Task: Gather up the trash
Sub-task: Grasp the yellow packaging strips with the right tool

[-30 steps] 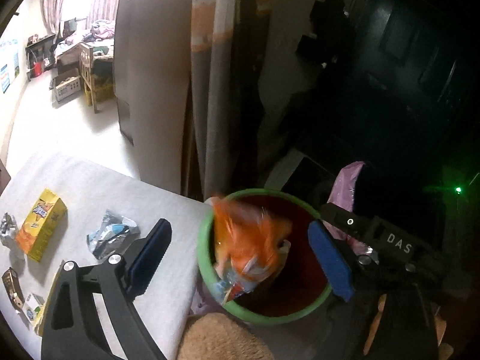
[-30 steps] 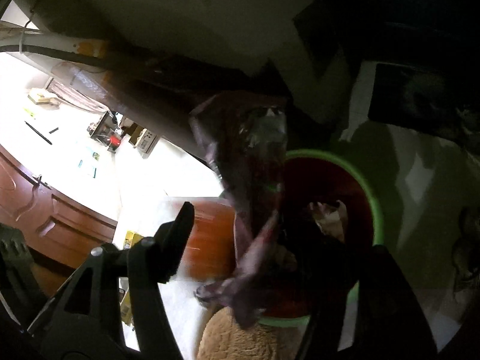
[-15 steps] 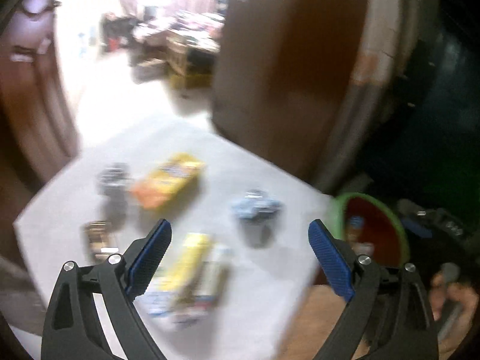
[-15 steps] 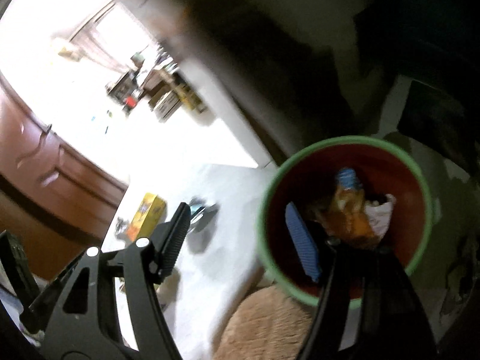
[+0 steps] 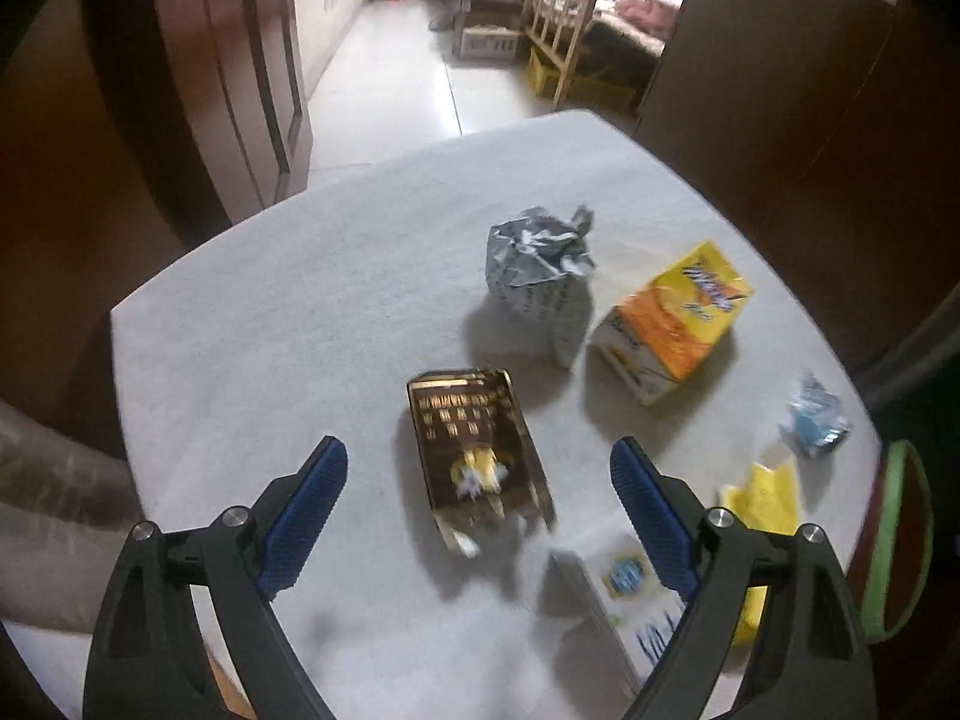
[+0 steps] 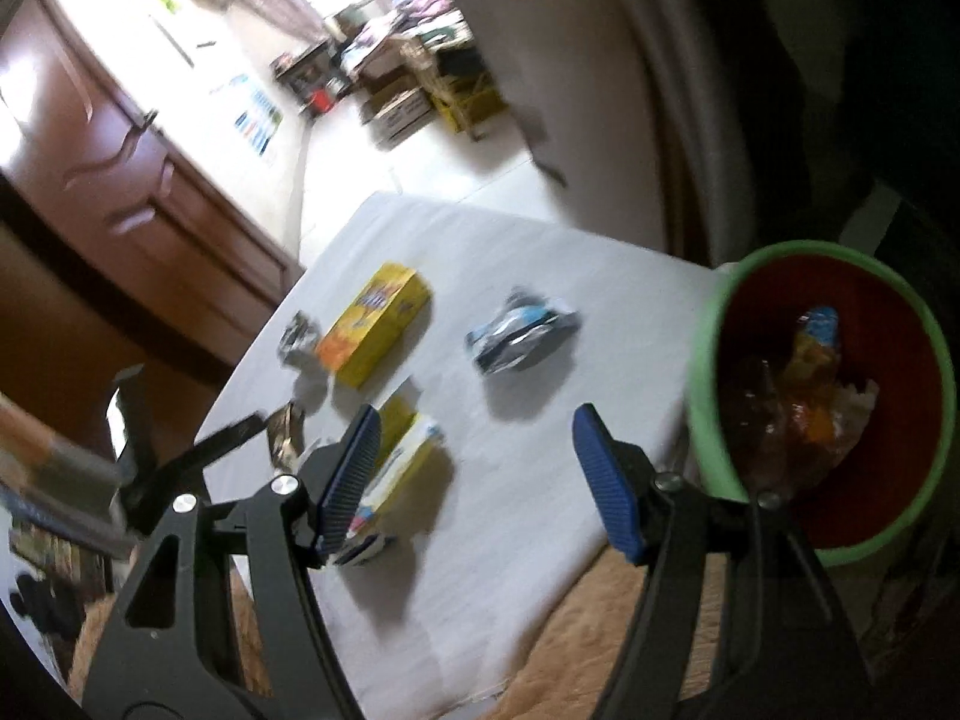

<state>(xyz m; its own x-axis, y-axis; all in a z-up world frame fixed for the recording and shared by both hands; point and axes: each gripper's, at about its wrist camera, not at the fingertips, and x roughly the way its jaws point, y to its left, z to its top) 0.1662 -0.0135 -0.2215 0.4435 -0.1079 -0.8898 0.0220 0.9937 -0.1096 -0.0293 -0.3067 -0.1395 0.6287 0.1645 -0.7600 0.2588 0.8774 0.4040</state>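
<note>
Brown and gold, the flattened foil snack wrapper (image 5: 480,450) lies on the white cloth-covered table (image 5: 288,324), between the blue pads of my left gripper (image 5: 479,474), whose jaws stand wide apart and hold nothing. My judgement is that this wrapper is the piece to take next. To do it well I would lower until both pads straddle its long sides, close across the narrow width, and pinch the raised foil rather than scrape the cloth, since a thin flat wrapper may slip out or drag the cloth with it.

My right gripper (image 6: 477,468) is likewise spread open and empty, hanging over the table edge near the green-rimmed red plastic bin (image 6: 708,360). That bin, already holding orange and clear wrappers, stands just off the table edge, on the far side from the brown wrapper.

Other items noted relative to the brown wrapper: a crumpled grey paper wrapper (image 5: 540,264) beyond it; a yellow and orange cardboard carton (image 5: 675,324) beside the grey one, toward the bin; a small blue and silver foil packet (image 5: 816,414) nearer the bin; a white and yellow flattened box (image 5: 636,588) close by, partly under my left gripper's bin-side finger.

Obstruction: the white and yellow box lies near enough that the bin-side pad could catch it on closing. The route to the bin passes over the remaining litter; lift clear before crossing.
</note>
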